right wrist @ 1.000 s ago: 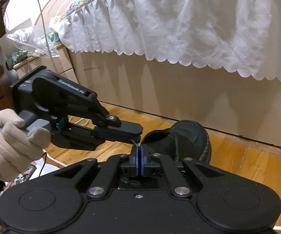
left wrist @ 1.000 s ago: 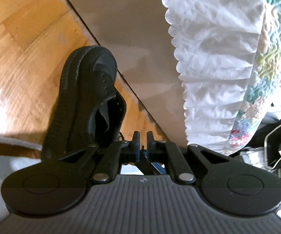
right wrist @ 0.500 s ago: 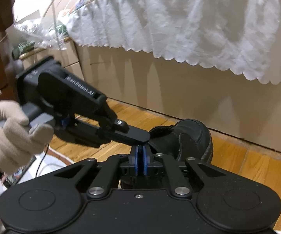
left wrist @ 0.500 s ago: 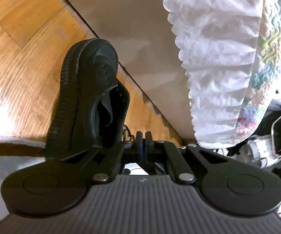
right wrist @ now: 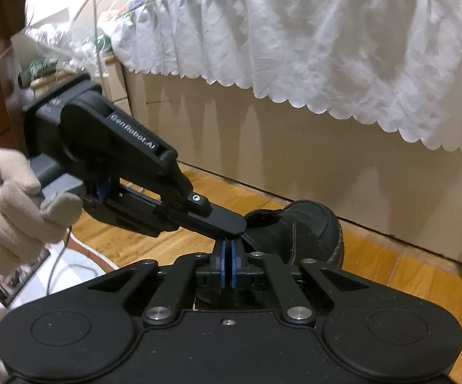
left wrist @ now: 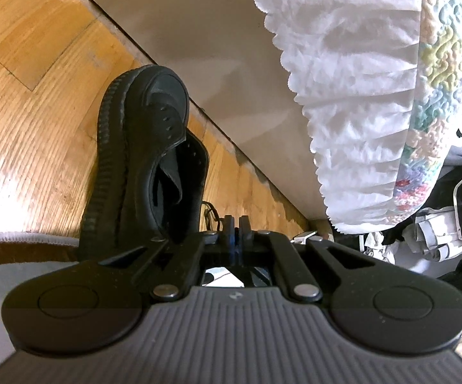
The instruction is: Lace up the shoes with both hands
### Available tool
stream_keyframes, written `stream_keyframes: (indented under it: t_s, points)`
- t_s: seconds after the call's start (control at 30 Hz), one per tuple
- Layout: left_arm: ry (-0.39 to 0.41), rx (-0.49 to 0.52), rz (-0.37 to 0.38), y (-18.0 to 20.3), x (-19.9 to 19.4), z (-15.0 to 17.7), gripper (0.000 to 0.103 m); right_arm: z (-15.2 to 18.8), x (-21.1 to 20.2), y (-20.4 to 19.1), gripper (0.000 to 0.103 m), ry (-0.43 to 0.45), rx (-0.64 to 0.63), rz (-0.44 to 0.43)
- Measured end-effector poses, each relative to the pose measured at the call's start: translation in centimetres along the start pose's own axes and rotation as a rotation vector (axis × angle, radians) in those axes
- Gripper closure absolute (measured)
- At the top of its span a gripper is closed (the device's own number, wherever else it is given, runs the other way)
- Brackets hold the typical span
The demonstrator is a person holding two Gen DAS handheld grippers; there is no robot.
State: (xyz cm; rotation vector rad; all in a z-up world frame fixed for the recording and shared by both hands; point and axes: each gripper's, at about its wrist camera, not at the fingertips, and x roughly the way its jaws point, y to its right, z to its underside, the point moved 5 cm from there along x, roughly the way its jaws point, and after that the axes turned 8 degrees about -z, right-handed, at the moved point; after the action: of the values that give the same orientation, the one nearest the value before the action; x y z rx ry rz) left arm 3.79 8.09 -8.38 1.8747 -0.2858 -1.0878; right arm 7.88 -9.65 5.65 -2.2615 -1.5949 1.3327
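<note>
A black shoe (left wrist: 147, 147) stands on the wooden floor with its toe toward the bed base and its tongue loose; the right wrist view shows the shoe (right wrist: 307, 224) just beyond both tools. My left gripper (left wrist: 236, 222) is shut, its blue pads pressed together, with a bit of dark shoelace (left wrist: 210, 212) just to its left. In the right wrist view the left gripper (right wrist: 231, 225), held by a gloved hand (right wrist: 10, 204), lies across the tips of my right gripper (right wrist: 227, 248). The right gripper is shut and its tips are partly hidden under that finger.
The bed base (left wrist: 198, 32) with a white scalloped skirt (right wrist: 327, 48) runs close behind the shoe. A rug edge (left wrist: 13, 246) lies on the near side. Cables and a booklet (right wrist: 16, 278) are on the floor at left, and clothes are piled (left wrist: 439, 224) at right.
The left gripper's fingers, slightly apart a second ago, have shut. It has moved in over the right gripper's tips, where a thin lace strand stuck up. Both views have lifted a little.
</note>
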Motion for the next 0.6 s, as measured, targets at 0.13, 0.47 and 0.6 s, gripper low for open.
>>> stream_keyframes:
  t_s: [0.13, 0.47, 0.6]
  points:
    - [0.034, -0.019, -0.026, -0.5, -0.8, -0.8, 0.092, -0.5, 0.3, 1.2, 0.100, 0.010, 0.043, 0.030]
    - [0.061, 0.251, -0.200, 0.2, -1.4, -0.1, 0.077, 0.1, 2.0, 9.2, 0.098, 0.138, 0.269, 0.042]
    - [0.082, 0.402, -0.227, 2.2, -1.2, -0.6, 0.067, -1.4, 4.7, 10.7, 0.098, 0.127, 0.243, 0.018]
